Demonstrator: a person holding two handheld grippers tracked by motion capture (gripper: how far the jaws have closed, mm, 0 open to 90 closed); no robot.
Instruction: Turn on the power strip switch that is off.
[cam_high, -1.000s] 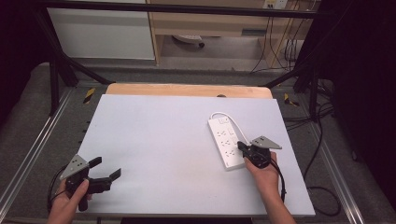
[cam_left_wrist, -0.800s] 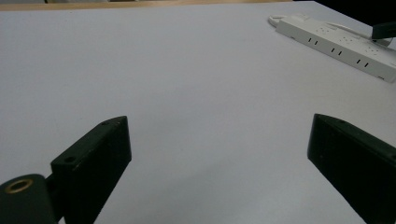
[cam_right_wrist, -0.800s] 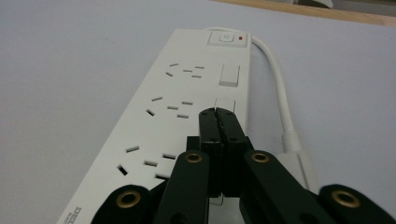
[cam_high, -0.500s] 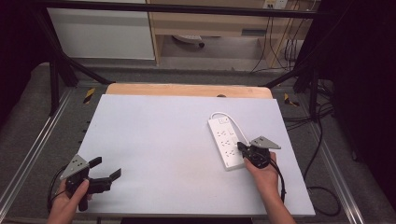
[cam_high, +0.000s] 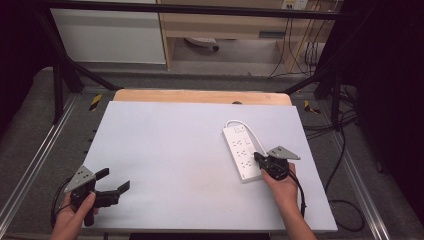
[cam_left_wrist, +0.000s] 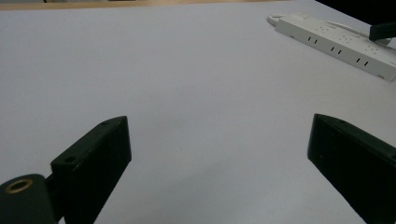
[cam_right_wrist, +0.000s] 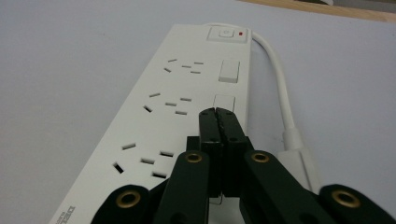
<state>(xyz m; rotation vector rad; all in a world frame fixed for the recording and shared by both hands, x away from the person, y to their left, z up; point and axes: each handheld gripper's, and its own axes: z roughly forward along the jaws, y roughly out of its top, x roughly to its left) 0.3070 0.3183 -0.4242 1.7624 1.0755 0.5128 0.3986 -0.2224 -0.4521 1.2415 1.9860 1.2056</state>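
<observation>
A white power strip (cam_high: 239, 149) lies on the right half of the white tabletop (cam_high: 170, 150), its cord (cam_high: 253, 133) looping along its right side. My right gripper (cam_high: 258, 158) is shut, with its tips (cam_right_wrist: 217, 113) pressed together just over the strip (cam_right_wrist: 177, 98), next to a square rocker switch (cam_right_wrist: 224, 101); nothing shows between the jaws. The cord's white plug (cam_right_wrist: 299, 156) lies to the right of the jaws. My left gripper (cam_high: 114, 180) is open at the front left, holding nothing. Past its spread jaws (cam_left_wrist: 217, 126) the strip (cam_left_wrist: 336, 39) lies far off.
A wooden table edge (cam_high: 200, 96) runs along the back of the white top. Metal frame rails (cam_high: 37, 155) flank both sides. Black cables (cam_high: 345, 210) trail on the floor at the right. A pale cabinet (cam_high: 110, 35) and a shelf stand behind.
</observation>
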